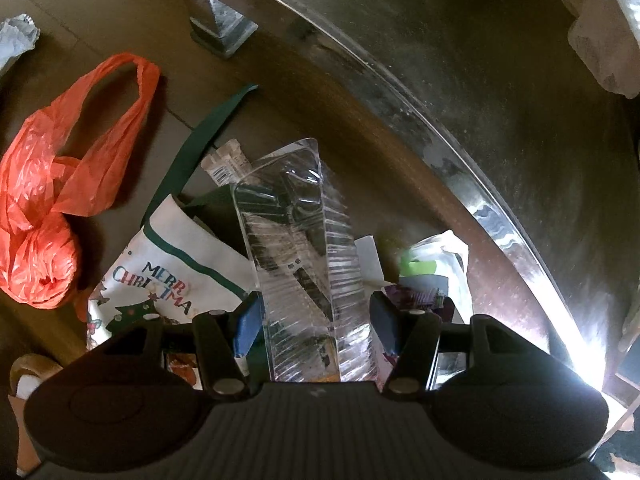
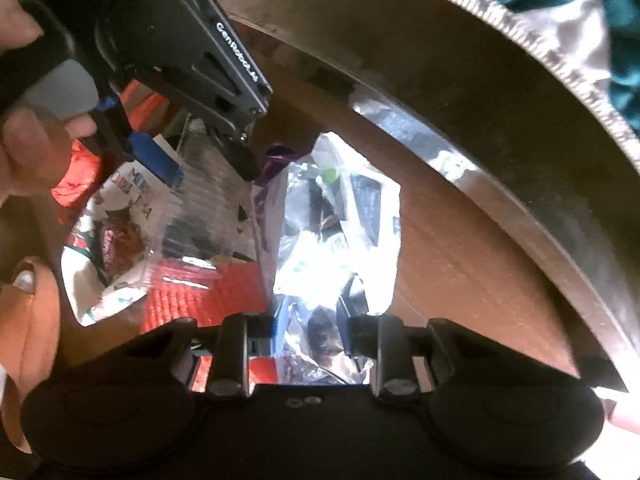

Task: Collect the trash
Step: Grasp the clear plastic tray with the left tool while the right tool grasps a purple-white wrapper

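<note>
My left gripper (image 1: pixel 316 316) points steeply down at the floor and holds a clear plastic tray (image 1: pixel 298 240) between its blue pads (image 1: pixel 248 322), the ribbed tray standing up and away from the jaws. Beneath it lies a white Christmas bag (image 1: pixel 172 276) with green trim and a green strap (image 1: pixel 200 136), with packaging sticking out of its mouth. To the left an orange bag (image 1: pixel 52 208), knotted and crumpled, sits on the brown floor (image 1: pixel 120 12), just beside the Christmas bag. A round table's metal rim (image 1: pixel 400 92) curves across the top right, with its leg (image 1: pixel 218 28) planted near the top. My right gripper (image 2: pixel 312 332) also points down, its jaws narrow and closed on a crinkled clear wrapper (image 2: pixel 332 240) that rises between them. In that view the left gripper (image 2: pixel 208 156) shows at upper left, gripping the tray (image 2: pixel 208 216), with fingers (image 2: pixel 36 140) on its handle.
</note>
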